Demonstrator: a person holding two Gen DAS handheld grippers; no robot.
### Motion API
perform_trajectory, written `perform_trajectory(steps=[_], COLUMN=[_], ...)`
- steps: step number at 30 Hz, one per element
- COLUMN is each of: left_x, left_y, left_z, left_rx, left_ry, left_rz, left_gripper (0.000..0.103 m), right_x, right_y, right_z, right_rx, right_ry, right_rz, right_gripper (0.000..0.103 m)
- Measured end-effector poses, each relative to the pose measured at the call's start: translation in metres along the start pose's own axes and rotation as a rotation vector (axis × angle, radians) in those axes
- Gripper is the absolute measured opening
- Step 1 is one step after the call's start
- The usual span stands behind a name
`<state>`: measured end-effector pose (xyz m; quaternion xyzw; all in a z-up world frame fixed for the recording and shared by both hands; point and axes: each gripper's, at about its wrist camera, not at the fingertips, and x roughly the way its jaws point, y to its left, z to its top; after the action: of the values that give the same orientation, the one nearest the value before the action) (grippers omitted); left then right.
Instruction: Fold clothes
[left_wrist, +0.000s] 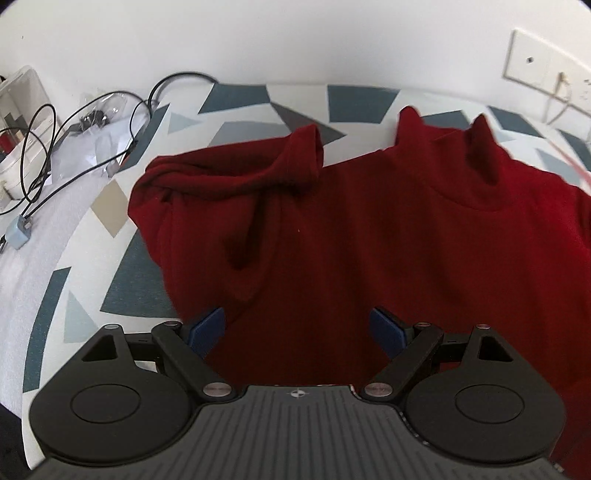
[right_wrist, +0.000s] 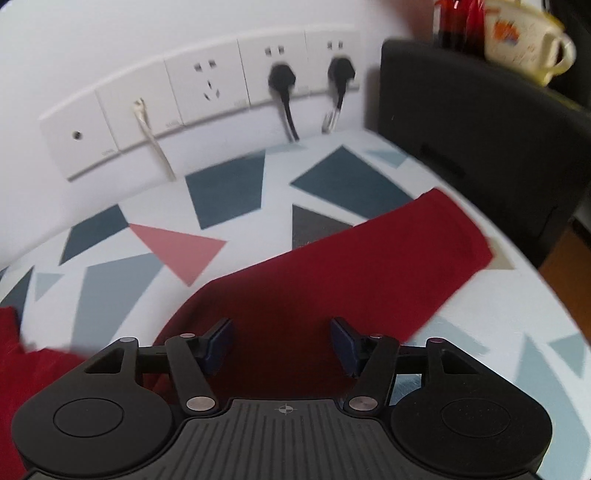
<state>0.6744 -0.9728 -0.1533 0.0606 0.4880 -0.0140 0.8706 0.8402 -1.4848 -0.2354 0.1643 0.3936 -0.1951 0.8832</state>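
Note:
A dark red turtleneck top (left_wrist: 369, 229) lies spread on a table with a geometric patterned cloth (left_wrist: 236, 110). Its left sleeve (left_wrist: 258, 166) is folded back across the shoulder, and the collar (left_wrist: 447, 147) points toward the wall. My left gripper (left_wrist: 297, 328) hovers over the body of the top, jaws wide open, nothing between the blue pads (left_wrist: 205, 330). In the right wrist view the other sleeve (right_wrist: 369, 258) stretches out to the right, flat on the cloth. My right gripper (right_wrist: 282, 343) is above that sleeve near the shoulder, open, and its pads (right_wrist: 221, 341) press on nothing.
Black cables (left_wrist: 40, 147), a clear plastic bag (left_wrist: 96, 125) and a small blue plug (left_wrist: 16, 230) lie at the table's left. A row of wall sockets (right_wrist: 207, 96) with plugs in them lines the wall. A black chair back (right_wrist: 480, 140) stands at the right, and a cream mug (right_wrist: 524, 37) is behind it.

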Motion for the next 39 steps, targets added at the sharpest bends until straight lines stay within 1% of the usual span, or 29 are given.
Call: perform_trajectory(steps=[3,4,6,7,9,10,11,12,15,17,20,22,24,25,26,27,28,29,30,31,32,34,36,37,39], left_x=[0.008,0.01,0.015,0.017,0.02,0.021,0.022,0.023,0.024,0.026,0.03,0.033,0.037,0.039,0.04,0.041,0.041,0.041,0.041,0.041,0.04,0.038,0.035,0.032,0.03], left_y=[-0.006,-0.009,-0.013,-0.014,-0.017,-0.018,-0.019,-0.021,-0.024,-0.025,-0.022,-0.019,-0.014,-0.01,-0.007,-0.005,-0.005,-0.004,-0.003,-0.001,0.002,0.011,0.024,0.033,0.051], left_z=[0.004,0.005,0.007,0.009,0.012,0.013,0.015,0.016,0.019,0.021,0.024,0.024,0.023,0.022,0.021,0.021,0.02,0.02,0.02,0.02,0.021,0.022,0.024,0.025,0.029], left_rx=[-0.007,-0.002,0.0,-0.003,-0.015,-0.018,-0.022,-0.022,0.009,0.024,0.028,0.028,0.009,-0.004,-0.015,-0.015,-0.004,0.005,0.011,0.018,0.02,0.01,-0.019,-0.039,-0.088], left_ry=[0.023,0.029,0.033,0.032,0.029,0.028,0.026,0.025,0.017,0.011,0.005,-0.004,-0.009,-0.011,-0.014,-0.021,-0.028,-0.034,-0.036,-0.036,-0.039,-0.05,-0.074,-0.088,-0.095], left_rz=[0.014,0.019,0.029,0.032,0.038,0.039,0.04,0.041,0.032,0.021,-0.005,-0.028,-0.058,-0.074,-0.088,-0.097,-0.101,-0.107,-0.112,-0.116,-0.116,-0.106,-0.102,-0.099,-0.069], left_gripper=[0.087,0.087,0.089,0.09,0.092,0.093,0.093,0.093,0.093,0.093,0.097,0.099,0.102,0.102,0.103,0.103,0.103,0.103,0.103,0.103,0.103,0.1,0.099,0.098,0.098], right_x=[0.009,0.01,0.01,0.008,0.004,0.001,-0.001,-0.003,-0.006,-0.008,-0.008,-0.013,-0.018,-0.021,-0.024,-0.027,-0.032,-0.038,-0.044,-0.049,-0.053,-0.056,-0.053,-0.051,-0.042], right_y=[0.011,0.014,0.021,0.025,0.028,0.028,0.028,0.028,0.018,0.01,-0.017,-0.04,-0.054,-0.059,-0.061,-0.061,-0.057,-0.049,-0.037,-0.021,-0.002,0.038,0.079,0.098,0.126], right_z=[0.003,0.003,-0.001,-0.003,-0.009,-0.011,-0.012,-0.012,-0.014,-0.016,-0.02,-0.021,-0.021,-0.022,-0.023,-0.024,-0.025,-0.027,-0.03,-0.032,-0.034,-0.04,-0.048,-0.052,-0.059], right_rx=[-0.081,-0.108,-0.169,-0.21,-0.271,-0.288,-0.299,-0.302,-0.262,-0.246,-0.165,-0.074,-0.004,0.034,0.069,0.102,0.124,0.132,0.119,0.079,0.024,-0.097,-0.234,-0.29,-0.352], right_ry=[0.023,0.031,0.039,0.035,0.004,-0.012,-0.024,-0.03,-0.042,-0.056,-0.076,-0.058,-0.027,-0.013,0.0,0.012,0.014,-0.002,-0.028,-0.049,-0.065,-0.074,-0.053,-0.039,0.006], right_rz=[0.025,0.033,0.037,0.031,0.054,0.066,0.063,0.048,0.032,-0.005,-0.114,-0.182,-0.239,-0.271,-0.311,-0.359,-0.389,-0.386,-0.358,-0.319,-0.266,-0.135,-0.003,0.042,0.108], right_gripper=[0.067,0.071,0.072,0.07,0.056,0.039,0.013,0.004,0.003,0.003,0.003,0.003,0.004,0.007,0.012,0.016,0.021,0.03,0.034,0.039,0.047,0.055,0.055,0.055,0.055])
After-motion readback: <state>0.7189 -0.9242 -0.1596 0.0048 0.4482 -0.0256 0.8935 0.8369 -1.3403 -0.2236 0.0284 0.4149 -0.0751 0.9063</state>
